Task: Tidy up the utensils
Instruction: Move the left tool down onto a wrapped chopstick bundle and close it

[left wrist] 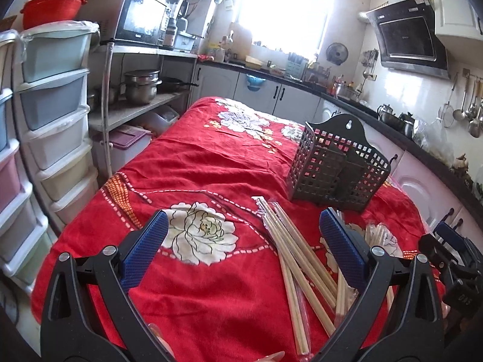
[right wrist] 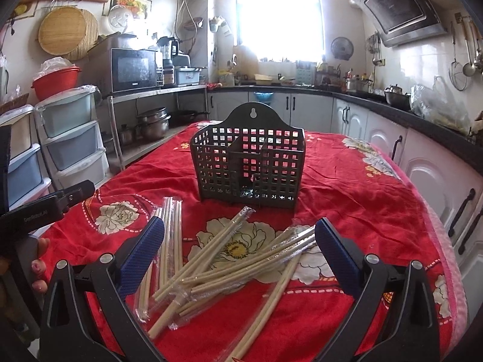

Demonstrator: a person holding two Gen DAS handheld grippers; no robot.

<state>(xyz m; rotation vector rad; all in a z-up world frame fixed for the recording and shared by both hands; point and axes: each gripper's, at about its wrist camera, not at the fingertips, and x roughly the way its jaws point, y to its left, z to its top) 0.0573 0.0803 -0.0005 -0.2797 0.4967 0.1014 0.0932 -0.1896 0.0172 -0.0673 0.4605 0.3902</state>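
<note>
Several wooden chopsticks in clear wrappers (right wrist: 217,265) lie scattered on the red flowered cloth, in front of a dark grid utensil holder (right wrist: 249,166) that stands upright with empty compartments. My right gripper (right wrist: 240,241) is open and empty, hovering above the pile. My left gripper (left wrist: 243,232) is open and empty, to the left of the pile; chopsticks (left wrist: 299,259) lie between its fingers and under its right finger. The holder (left wrist: 336,169) stands beyond on the right. The right gripper's body (left wrist: 449,259) shows at the right edge.
The table with the red cloth (right wrist: 347,187) fills the middle. Plastic drawer towers (left wrist: 57,120) and a metal shelf with pots (left wrist: 142,86) stand on the left. Kitchen counters and cabinets (right wrist: 422,157) run along the back and right.
</note>
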